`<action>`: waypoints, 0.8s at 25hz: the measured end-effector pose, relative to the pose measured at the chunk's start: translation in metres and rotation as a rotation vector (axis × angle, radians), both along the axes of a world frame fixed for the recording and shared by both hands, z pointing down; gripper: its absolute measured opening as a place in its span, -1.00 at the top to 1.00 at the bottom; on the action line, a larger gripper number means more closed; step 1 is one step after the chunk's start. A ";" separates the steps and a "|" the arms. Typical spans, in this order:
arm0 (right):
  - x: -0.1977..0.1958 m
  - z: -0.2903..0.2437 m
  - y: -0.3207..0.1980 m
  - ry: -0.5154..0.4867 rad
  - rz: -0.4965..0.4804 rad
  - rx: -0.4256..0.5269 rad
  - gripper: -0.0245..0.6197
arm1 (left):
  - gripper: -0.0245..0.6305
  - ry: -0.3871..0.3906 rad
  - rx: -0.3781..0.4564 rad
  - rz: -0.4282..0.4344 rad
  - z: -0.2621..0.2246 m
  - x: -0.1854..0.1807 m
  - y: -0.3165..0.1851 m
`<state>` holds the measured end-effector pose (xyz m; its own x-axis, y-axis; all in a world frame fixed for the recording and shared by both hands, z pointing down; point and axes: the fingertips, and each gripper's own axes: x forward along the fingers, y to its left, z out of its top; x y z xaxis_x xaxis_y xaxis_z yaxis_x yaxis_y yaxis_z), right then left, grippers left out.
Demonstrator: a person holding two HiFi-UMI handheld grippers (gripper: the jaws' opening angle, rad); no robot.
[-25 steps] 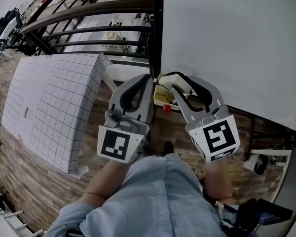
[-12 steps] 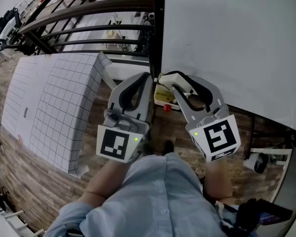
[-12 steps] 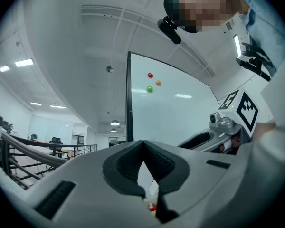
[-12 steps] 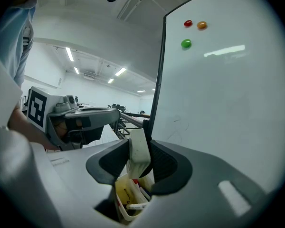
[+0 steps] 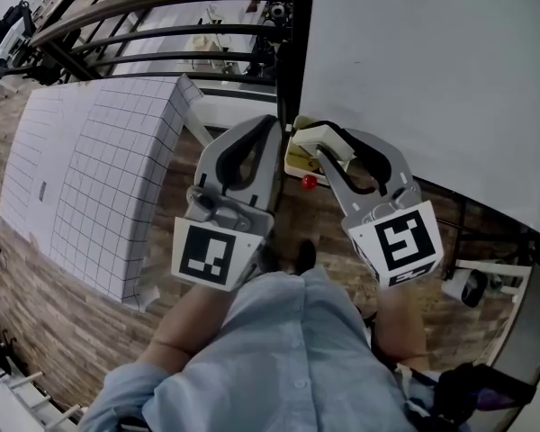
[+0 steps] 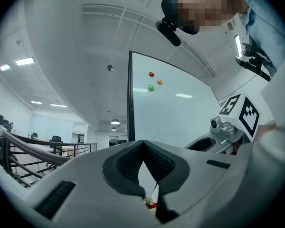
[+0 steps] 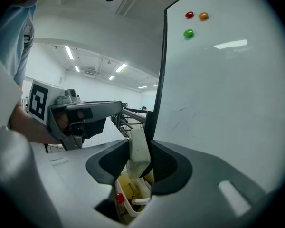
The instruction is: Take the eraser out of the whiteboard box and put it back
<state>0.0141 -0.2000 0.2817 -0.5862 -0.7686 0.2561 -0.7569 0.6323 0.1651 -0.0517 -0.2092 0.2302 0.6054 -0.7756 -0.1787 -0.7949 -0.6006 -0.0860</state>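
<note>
A white block eraser point(image 7: 138, 151) stands upright between the pads of my right gripper point(image 7: 140, 146), which is shut on it. It hangs just above the small yellowish whiteboard box point(image 7: 129, 194), which has a red-capped item point(image 7: 119, 198) in it. In the head view the right gripper point(image 5: 322, 139) holds the eraser point(image 5: 328, 142) over the box point(image 5: 297, 162) at the foot of the whiteboard point(image 5: 432, 70). My left gripper point(image 5: 272, 126) sits just left of it, beside the board's dark frame. Its tips point(image 6: 142, 144) meet with nothing between them.
Three round magnets, red point(image 7: 189, 15), orange point(image 7: 203, 16) and green point(image 7: 188, 33), stick high on the whiteboard point(image 7: 218, 89). A white gridded panel point(image 5: 90, 178) leans at the left. Dark railings point(image 5: 162, 16) run behind it. The floor is wood plank point(image 5: 63, 331).
Hardly anything. Both grippers keep their places and the eraser stays in the right jaws. The head camera has shifted a little.
</note>
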 end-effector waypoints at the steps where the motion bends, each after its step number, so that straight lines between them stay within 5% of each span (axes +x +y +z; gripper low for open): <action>1: 0.000 0.003 0.000 0.000 0.001 -0.006 0.50 | 0.93 0.000 -0.004 -0.001 0.002 -0.001 0.000; 20: -0.008 0.066 -0.007 0.056 0.018 -0.138 0.50 | 0.93 0.021 -0.090 -0.001 0.039 -0.012 -0.015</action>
<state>0.0061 -0.2073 0.3478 -0.5546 -0.7340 0.3921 -0.7604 0.6384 0.1195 -0.0639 -0.2242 0.2687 0.6017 -0.7895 -0.1210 -0.7964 -0.6046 -0.0145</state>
